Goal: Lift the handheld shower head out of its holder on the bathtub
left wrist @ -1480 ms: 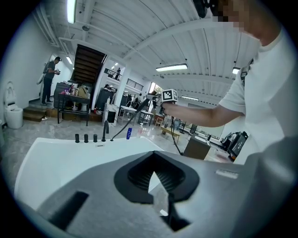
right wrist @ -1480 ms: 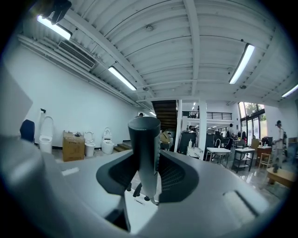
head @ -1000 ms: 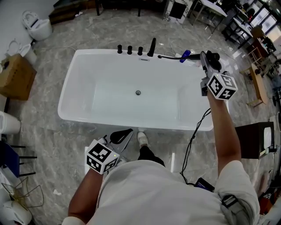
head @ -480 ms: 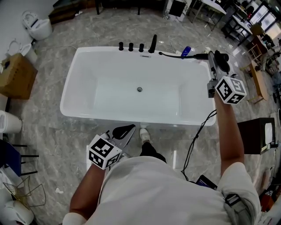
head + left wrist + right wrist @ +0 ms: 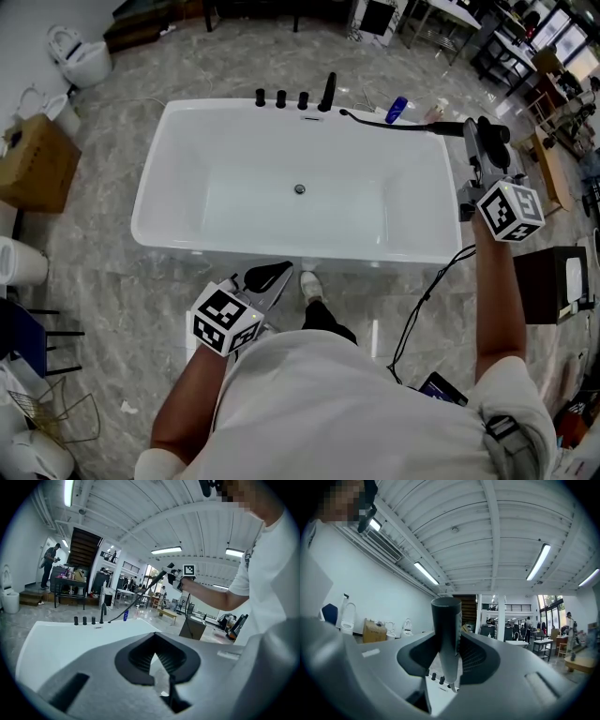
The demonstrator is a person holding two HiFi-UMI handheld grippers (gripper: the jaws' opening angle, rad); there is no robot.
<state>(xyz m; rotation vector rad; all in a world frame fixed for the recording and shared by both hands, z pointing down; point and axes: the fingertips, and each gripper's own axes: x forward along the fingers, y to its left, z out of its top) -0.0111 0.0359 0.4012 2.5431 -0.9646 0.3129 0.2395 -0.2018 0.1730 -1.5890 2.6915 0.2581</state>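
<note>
Far left, a cardboard box (image 5: 33, 164) is sitting on the floor at 9 o'clock of the white bathtub (image 5: 150, 202). We're holding the left gripper (image 5: 266, 278) low at the tub's 6 o'clock, just outside the near wall. Its jaws are resting together, nothing between them. On the far rim at 12 o'clock, three black knobs (image 5: 281, 97) and a black spout (image 5: 326, 94) are standing in a row. A thin hose (image 5: 375, 118) is running from just right of the spout toward 3 o'clock, ending in the dark shower head (image 5: 441, 123). The shower head is hanging in the air at the tub's 2 o'clock corner, clear of the rim. A blue bottle (image 5: 397, 110) is standing just behind the hose. We're clamping the right gripper (image 5: 476, 131) on the shower head's handle, pads pressing on both sides of it.
</note>
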